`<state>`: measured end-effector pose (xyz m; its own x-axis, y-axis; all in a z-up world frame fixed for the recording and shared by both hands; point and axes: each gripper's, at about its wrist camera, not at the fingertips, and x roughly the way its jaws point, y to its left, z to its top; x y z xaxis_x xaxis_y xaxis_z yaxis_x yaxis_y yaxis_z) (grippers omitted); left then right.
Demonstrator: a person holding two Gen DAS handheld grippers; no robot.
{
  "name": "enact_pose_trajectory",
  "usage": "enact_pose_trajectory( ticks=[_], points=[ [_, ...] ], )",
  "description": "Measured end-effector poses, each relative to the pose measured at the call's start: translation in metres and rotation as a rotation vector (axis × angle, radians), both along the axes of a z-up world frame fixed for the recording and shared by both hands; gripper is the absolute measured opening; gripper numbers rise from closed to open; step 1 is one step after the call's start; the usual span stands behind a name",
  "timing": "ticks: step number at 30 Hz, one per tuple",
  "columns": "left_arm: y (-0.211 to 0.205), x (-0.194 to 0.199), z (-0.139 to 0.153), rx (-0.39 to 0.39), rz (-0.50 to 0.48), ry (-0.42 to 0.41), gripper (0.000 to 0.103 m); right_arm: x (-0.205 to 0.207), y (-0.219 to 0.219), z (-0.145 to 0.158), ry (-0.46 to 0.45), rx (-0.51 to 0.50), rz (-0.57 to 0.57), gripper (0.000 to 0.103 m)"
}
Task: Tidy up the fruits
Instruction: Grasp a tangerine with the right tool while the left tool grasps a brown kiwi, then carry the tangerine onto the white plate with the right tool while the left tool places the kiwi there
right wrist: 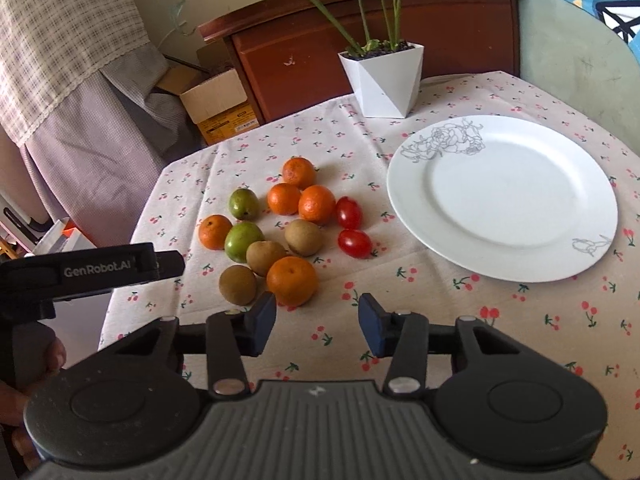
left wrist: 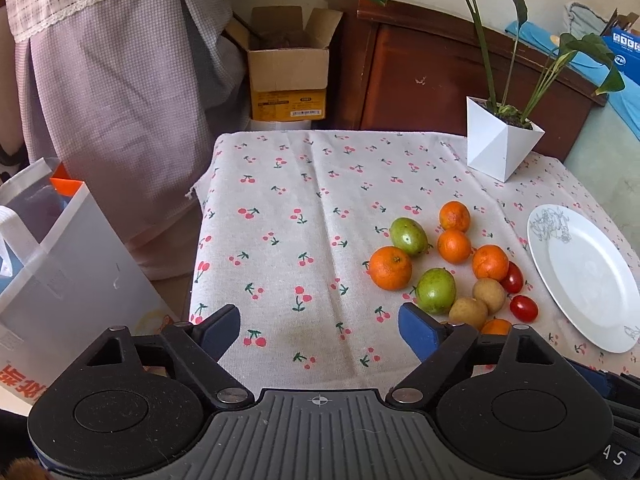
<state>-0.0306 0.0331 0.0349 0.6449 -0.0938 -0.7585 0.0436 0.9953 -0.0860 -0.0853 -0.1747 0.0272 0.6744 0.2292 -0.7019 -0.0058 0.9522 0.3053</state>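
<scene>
The worktop (right wrist: 460,312) has a cloth with little red cherries on it. A bunch of fruit lies in the middle of it: five oranges (right wrist: 291,281), two green fruits (right wrist: 243,241), three brown fruits (right wrist: 304,237) and two small red tomatoes (right wrist: 354,243). They sit close together, and many of them touch. A big white plate (right wrist: 504,196) with a grey flower drawing lies just beside the tomatoes, and nothing is on it. A white pot (right wrist: 384,80) with a green plant stands at the far side of the worktop. The right gripper (right wrist: 318,322) hangs low over the cloth with its blue fingers spread apart and nothing between them. The nearest orange is just in front of its left finger. The left gripper (left wrist: 319,330) is also spread wide and holds nothing. It is over the bare cloth, with the fruit off to its right. A cardboard box (left wrist: 286,68) sits on the floor behind the worktop, and a white bag (left wrist: 60,264) stands at the left.
</scene>
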Motion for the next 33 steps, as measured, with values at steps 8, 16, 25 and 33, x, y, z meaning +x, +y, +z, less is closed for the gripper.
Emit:
enact_pose_trajectory(
  ticks=[8,16,25,33],
  points=[
    [0.004,0.0,-0.001,-0.016,-0.003,-0.001,0.075,0.012,0.014,-0.005,-0.037,-0.023,0.033,0.038],
    [-0.002,-0.002,-0.004,-0.025,-0.048,0.008,0.075,0.017,0.017,-0.011,-0.033,-0.032,0.042,0.031],
    [-0.026,-0.01,-0.008,-0.042,-0.169,-0.01,0.072,0.009,-0.01,-0.004,-0.02,-0.015,-0.058,0.031],
    [-0.044,-0.016,-0.01,-0.049,-0.25,-0.02,0.066,0.007,-0.021,-0.005,0.003,0.003,-0.109,0.031]
  ],
)
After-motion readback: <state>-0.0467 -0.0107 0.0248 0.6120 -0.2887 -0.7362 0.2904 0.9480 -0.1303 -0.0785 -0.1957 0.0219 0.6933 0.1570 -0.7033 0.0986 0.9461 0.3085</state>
